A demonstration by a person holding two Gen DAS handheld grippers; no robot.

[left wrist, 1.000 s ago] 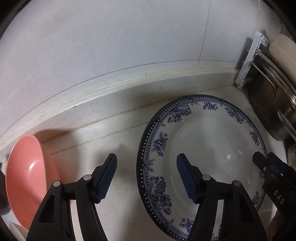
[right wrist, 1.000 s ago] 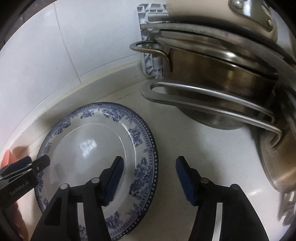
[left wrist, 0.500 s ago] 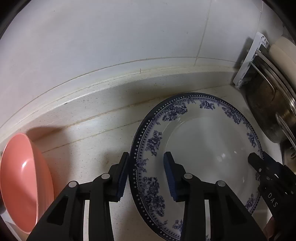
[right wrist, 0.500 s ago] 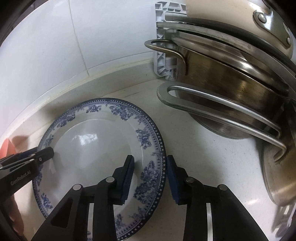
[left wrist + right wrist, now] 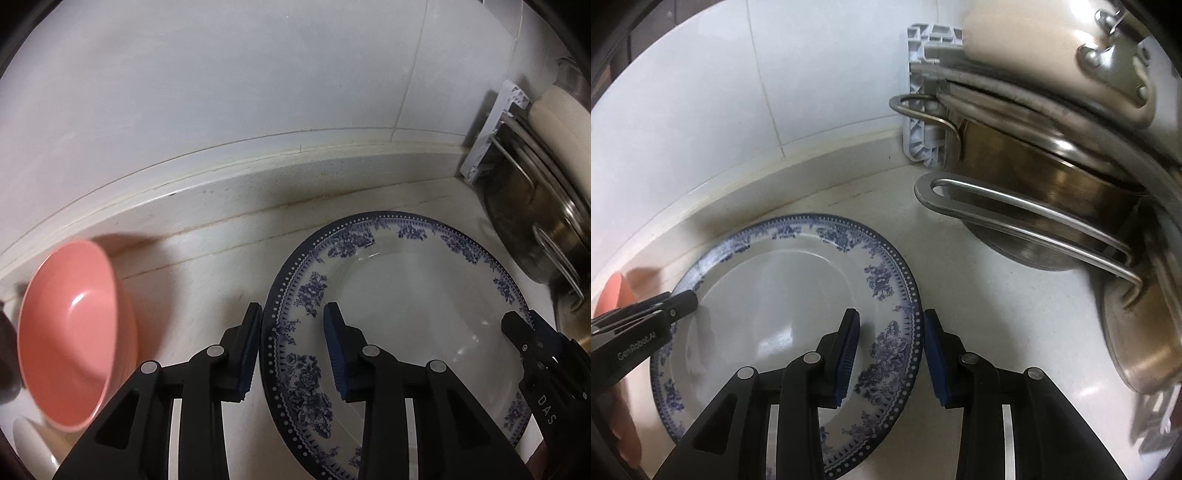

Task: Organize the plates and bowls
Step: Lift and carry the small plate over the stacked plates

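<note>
The counter [image 5: 207, 280] holds my blue-patterned plate [image 5: 406, 314] at lower center. My left gripper [image 5: 291, 347] and right gripper [image 5: 890, 350] have just been closing and now clamp opposite rims. Uneven lifting could tip it into the steel pots [image 5: 1052, 206] or the pink bowl [image 5: 70, 332] at left.

surface: white speckled counter [image 5: 207, 280] | on it: blue-patterned plate [image 5: 406, 295], pink bowl [image 5: 70, 332], steel pots [image 5: 1034, 192]
</note>
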